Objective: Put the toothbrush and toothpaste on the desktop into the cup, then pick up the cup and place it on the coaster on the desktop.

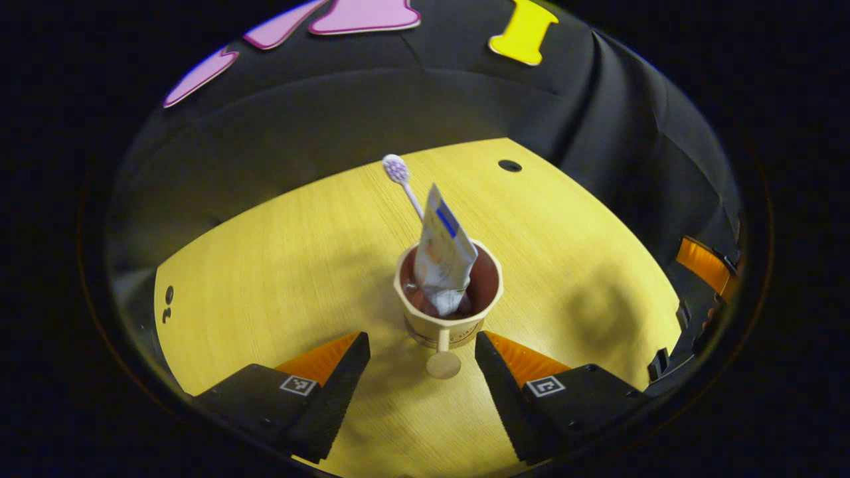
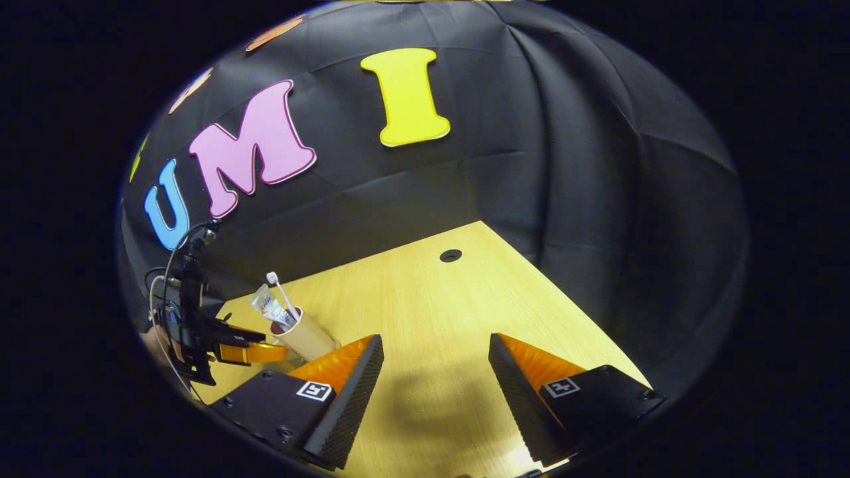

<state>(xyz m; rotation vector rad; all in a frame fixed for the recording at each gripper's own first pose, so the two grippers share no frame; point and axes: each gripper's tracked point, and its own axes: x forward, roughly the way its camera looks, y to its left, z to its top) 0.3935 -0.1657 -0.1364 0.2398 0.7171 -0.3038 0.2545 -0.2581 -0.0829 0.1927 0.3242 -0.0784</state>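
L gripper view looks down into cup on desk: toothpaste tube & toothbrush stand inside, handle faces cam. L gripper jaws wide apart either side of cup, not touching. R gripper view has cup far left, side-on, w/ L gripper beside it; R gripper jaws apart, holding nothing, over bare desk.

The left gripper view looks down closely at the cup. The right gripper view faces the far wall, farther off. Both share the desk.
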